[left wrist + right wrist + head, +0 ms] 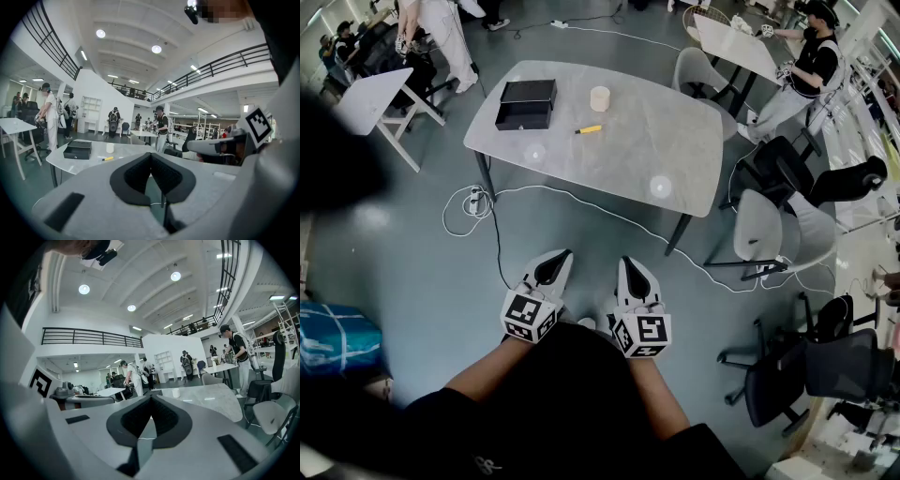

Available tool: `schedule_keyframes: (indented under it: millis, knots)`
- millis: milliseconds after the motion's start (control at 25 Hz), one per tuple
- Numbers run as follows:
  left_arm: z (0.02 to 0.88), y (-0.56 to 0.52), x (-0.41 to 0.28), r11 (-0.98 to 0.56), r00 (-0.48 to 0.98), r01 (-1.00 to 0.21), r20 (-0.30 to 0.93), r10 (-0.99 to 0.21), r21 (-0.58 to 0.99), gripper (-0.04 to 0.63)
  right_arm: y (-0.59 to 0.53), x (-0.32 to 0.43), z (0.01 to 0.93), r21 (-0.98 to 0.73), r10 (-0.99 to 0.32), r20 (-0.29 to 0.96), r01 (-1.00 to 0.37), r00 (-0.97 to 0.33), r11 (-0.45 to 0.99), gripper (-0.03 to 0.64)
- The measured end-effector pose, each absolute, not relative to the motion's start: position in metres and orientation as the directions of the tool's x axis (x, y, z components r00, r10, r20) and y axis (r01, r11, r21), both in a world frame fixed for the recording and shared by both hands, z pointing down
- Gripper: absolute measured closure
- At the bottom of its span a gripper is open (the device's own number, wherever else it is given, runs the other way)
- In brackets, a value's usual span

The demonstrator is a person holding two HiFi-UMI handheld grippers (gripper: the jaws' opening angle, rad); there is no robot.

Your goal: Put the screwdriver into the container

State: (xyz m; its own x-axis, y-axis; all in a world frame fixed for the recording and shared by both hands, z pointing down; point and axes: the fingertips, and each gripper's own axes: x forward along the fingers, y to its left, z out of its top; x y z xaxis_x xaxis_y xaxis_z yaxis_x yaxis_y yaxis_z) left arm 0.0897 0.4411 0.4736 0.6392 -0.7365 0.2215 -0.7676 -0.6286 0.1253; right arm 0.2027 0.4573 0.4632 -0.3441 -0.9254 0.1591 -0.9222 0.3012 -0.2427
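- While the person stands well back from the worktop (675,141), both claws hang low and close to the body, side by side. This reads as a ready stance, with the task not yet begun.
- The screwdriver (589,129), with its yellow handle, lies flat on the worktop, well apart from both claws, and nothing holds it.
- The container (526,103), a black box, sits on the worktop to the left of the screwdriver, near it but not touching. A pale cylinder (600,98) stands just beyond the tool.
- With tool and box so close together, I judge the carry will be short once the screwdriver is lifted.
- The left claw (561,258) is clenched on nothing. Its own view shows the dark pads meeting at the tip, with only floor (412,272) and a white cable (581,202) beyond them.
- The right claw (625,265) is likewise closed and empty, its pads together at the tip.
- Both forearms reach forward from the torso with the wrists nearly level. The claws point slightly downward, toward the floor in front of the worktop, and their tips lean a little toward each other.
- The next move probably calls for stepping up to the worktop and opening one claw over the yellow handle. From here neither claw can reach it.
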Motion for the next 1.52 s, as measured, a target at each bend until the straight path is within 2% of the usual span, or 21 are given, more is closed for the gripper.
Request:
schedule_keyframes:
  millis: [320,600,760,1080,1520]
  knots:
    - [0.477,0.444,0.116,-0.627,0.632,-0.772,0.223,-0.742,0.1,0.58,0.468,0.221,0.476,-0.384,-0.912,0.153,-0.873,-0.38,0.3,0.609]
    - [0.475,0.441,0.096,-0.619,0.62,-0.781,0.207,-0.757,0.08,0.58,0.455,0.209,0.467,-0.136,-0.92,0.16,-0.931,-0.357,0.337,0.609]
    - [0.475,0.42,0.072,-0.601,0.607,-0.794,0.195,-0.771,0.095,0.58,0.433,0.181,0.47,-0.147,-0.913,0.175,-0.927,-0.368,0.345,0.609]
    - [0.491,0.322,0.041,-0.582,0.598,-0.801,0.165,-0.784,0.14,0.58,0.338,0.174,0.484,-0.142,-0.925,0.215,-0.947,-0.312,0.287,0.609]
    - [0.511,0.145,-0.001,-0.616,0.636,-0.771,0.245,-0.732,0.159,0.58,0.164,0.16,0.511,-0.157,-0.903,0.351,-0.967,-0.246,0.202,0.609]
